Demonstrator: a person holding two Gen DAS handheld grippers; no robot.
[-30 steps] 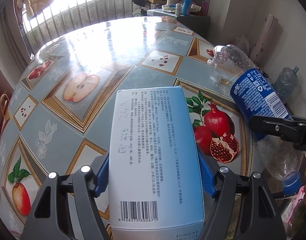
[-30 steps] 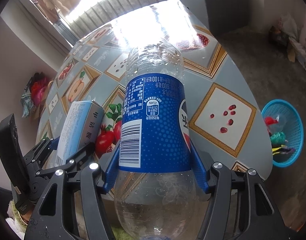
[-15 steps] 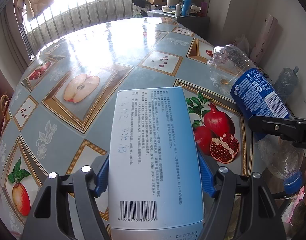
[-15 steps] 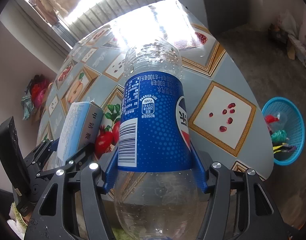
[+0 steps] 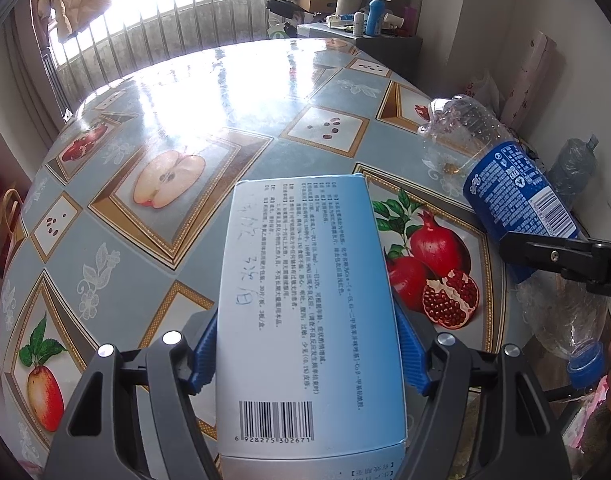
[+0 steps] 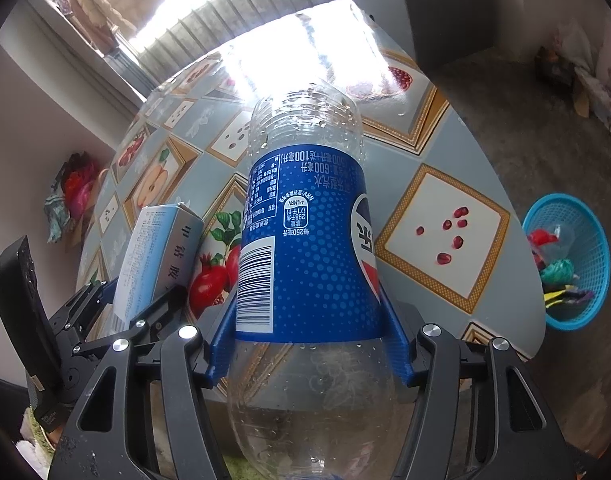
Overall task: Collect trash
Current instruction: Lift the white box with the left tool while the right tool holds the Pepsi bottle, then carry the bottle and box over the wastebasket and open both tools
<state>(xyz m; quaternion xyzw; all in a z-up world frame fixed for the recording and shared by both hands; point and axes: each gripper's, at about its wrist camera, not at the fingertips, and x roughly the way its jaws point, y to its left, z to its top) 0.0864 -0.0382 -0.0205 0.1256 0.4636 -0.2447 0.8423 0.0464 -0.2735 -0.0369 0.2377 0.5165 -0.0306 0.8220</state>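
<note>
My left gripper (image 5: pixel 305 356) is shut on a light-blue cardboard box (image 5: pixel 309 300) with printed text and a barcode, held above the near edge of the round table (image 5: pixel 185 92). My right gripper (image 6: pixel 307 344) is shut on an empty clear plastic bottle with a blue label (image 6: pixel 305 248), base pointing away, cap end toward the camera. The bottle also shows at the right of the left wrist view (image 5: pixel 513 192), and the box and left gripper show at the left of the right wrist view (image 6: pixel 157 256). A blue plastic basket (image 6: pixel 573 320) with trash in it stands on the floor right of the table.
The table has a glossy fruit-pattern cloth. A window with bars (image 5: pixel 177 20) is behind it. A grey cabinet (image 5: pixel 385 40) with bottles stands at the back right. A crumpled bottle (image 5: pixel 573 168) lies by the right wall. Bags (image 6: pixel 73 196) sit at the left wall.
The right gripper has shifted slightly with the bottle, so the table and basket sit a little differently behind it. The left gripper and box have barely moved.
</note>
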